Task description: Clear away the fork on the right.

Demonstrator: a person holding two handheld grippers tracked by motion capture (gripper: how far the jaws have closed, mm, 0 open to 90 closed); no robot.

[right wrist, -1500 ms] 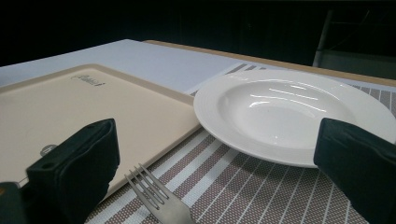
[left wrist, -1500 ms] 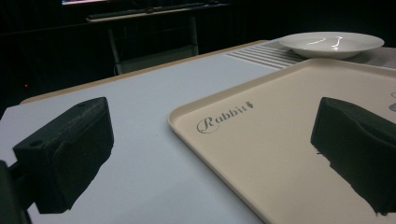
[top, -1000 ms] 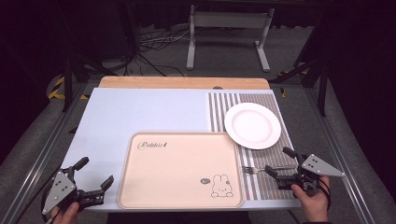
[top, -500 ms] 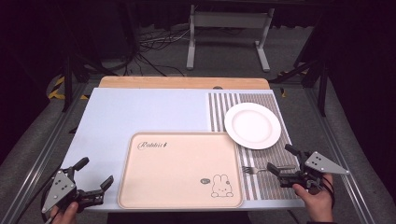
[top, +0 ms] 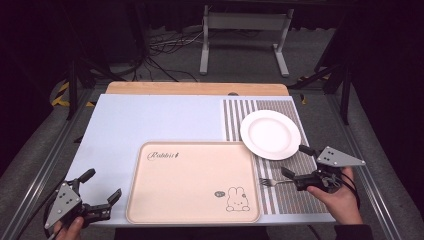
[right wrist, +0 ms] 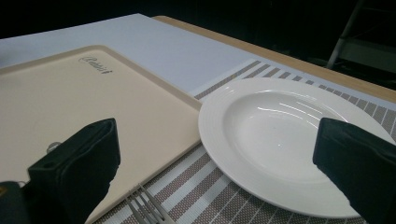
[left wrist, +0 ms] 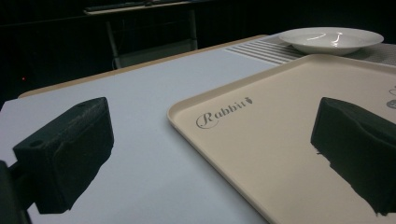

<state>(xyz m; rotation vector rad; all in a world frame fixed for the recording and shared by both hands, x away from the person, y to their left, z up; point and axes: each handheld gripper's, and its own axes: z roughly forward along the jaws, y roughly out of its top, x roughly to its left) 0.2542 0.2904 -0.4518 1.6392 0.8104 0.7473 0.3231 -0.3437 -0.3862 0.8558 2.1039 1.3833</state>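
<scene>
A cream tray (top: 195, 182) with a rabbit print lies at the table's near middle. A white plate (top: 270, 134) rests on a striped mat (top: 292, 200) to the tray's right. A fork (top: 272, 181) lies on the mat beside the tray's right edge. My right gripper (top: 295, 160) stands open just right of the fork, its near jaw close to the fork's handle. In the right gripper view, the fork tines (right wrist: 144, 205) lie low beside the left jaw and the plate (right wrist: 289, 135) is ahead. My left gripper (top: 102, 185) is open and empty at the tray's near left corner (left wrist: 289, 140).
A pale blue sheet (top: 150, 125) covers the table, with a wooden strip (top: 195, 88) along the far edge. A metal stand (top: 245, 30) and cables sit on the dark floor beyond. Metal rails run along both sides of the table.
My right gripper has shifted slightly, staying by the fork's handle. The fork, plate, tray and left gripper have stayed in place.
</scene>
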